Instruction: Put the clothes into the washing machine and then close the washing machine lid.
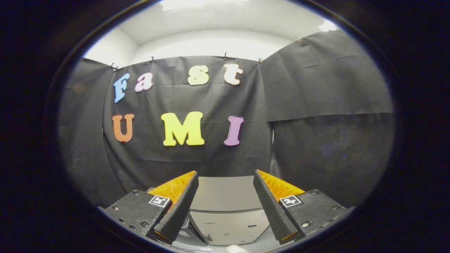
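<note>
**Washer below the gripper, lid lying flat**

Between the fingers, low down, sits the washer (226, 211), its pale lid (226, 193) apparently flat and shut. Above the washer the gripper (226, 207) hangs wide apart, gripping nothing. No clothes are visible, so this fits either stage; keep the washer centred.
</note>
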Available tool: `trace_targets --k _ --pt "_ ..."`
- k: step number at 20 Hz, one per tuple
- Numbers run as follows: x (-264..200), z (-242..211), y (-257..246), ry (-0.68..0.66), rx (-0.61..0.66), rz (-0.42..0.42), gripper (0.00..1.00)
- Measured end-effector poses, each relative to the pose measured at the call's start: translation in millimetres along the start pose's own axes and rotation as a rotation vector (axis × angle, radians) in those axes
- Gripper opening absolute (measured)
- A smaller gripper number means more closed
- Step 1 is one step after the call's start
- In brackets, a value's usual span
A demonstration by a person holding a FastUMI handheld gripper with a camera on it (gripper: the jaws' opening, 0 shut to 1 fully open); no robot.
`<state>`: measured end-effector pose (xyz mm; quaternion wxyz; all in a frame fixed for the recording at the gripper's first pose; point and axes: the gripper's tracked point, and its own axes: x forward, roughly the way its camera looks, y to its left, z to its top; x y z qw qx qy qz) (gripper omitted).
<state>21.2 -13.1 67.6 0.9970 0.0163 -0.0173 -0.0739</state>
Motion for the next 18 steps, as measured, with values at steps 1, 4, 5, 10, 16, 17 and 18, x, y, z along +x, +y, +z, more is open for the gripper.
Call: trace_targets --k 1,4,5,10,16,17,18 --pt "-1.6 -1.2 -1.1 0.003 0.009 0.005 0.99" --pt "-3.5 -3.0 -8.8 0.002 0.026 0.009 0.99" --pt "-4.2 -2.8 -10.0 -0.005 0.028 0.010 0.99" --pt "-6.5 -0.4 -8.2 -0.018 0.017 0.015 0.98" --pt "-5.3 4.3 3.2 -0.028 0.007 0.036 0.98" --pt "-4.8 4.6 3.6 -0.031 0.008 0.038 0.99" --pt "-4.4 4.7 4.1 -0.032 0.011 0.036 0.98"
